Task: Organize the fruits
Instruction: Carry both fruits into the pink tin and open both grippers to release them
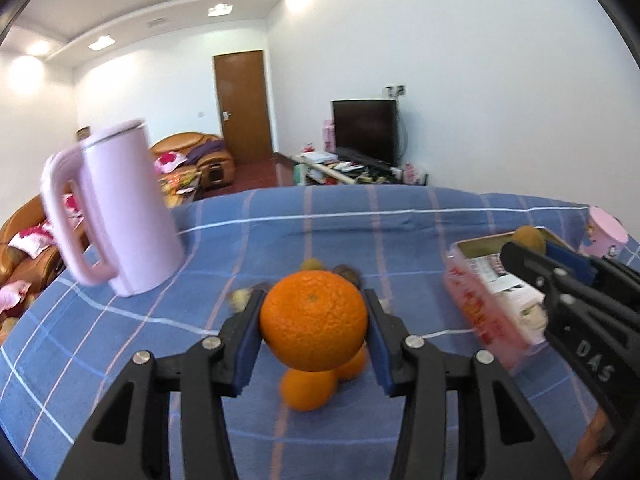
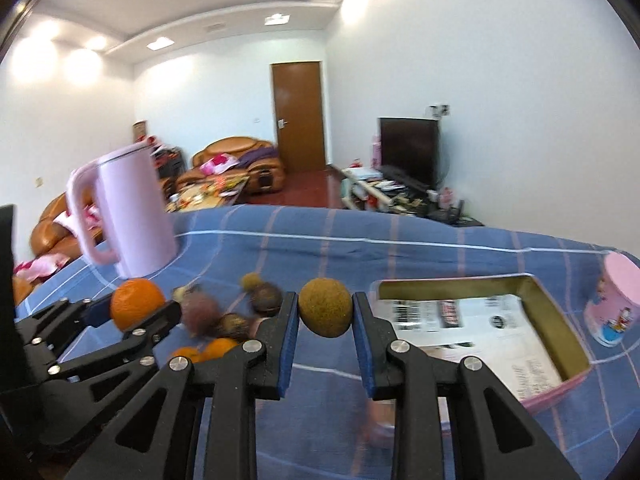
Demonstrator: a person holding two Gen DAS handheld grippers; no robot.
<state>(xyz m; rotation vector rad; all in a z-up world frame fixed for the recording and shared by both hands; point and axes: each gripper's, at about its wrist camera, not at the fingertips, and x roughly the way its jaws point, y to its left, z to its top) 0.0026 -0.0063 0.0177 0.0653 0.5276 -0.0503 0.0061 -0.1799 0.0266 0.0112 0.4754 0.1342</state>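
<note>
Your left gripper [image 1: 314,320] is clamped on an orange [image 1: 314,320], blue pads [image 1: 247,344] pressed to both its sides, and it holds the fruit off the cloth [image 1: 360,220]; under it two more oranges [image 1: 308,390] lie on the blue checked fabric. From the right wrist view the same gripper [image 2: 138,310] points in from the left, low over the fruit pile.

Your right gripper [image 2: 326,308] is closed on a kiwi [image 2: 326,307], held level above the cloth [image 2: 320,240] just left of the tin [image 2: 568,332]. In the left wrist view this gripper [image 1: 528,248] reaches over the tin [image 1: 480,312] from the right, the kiwi [image 1: 529,238] at its tip.

The tin is open, its pink wall toward you, printed paper lining the bottom; its near left corner sits close beside your right fingers. A pink cup [image 2: 614,300] stands just past its right side, near the cloth's right edge.

Left of the kiwi the pile holds dark round fruits [image 2: 266,298], blurred, and oranges [image 2: 218,346] partly hidden behind your fingers. A pink jug [image 2: 132,216] stands far left, close to the edge. Between the pile, the jug and the tin the cloth is bare out to the far edge.
</note>
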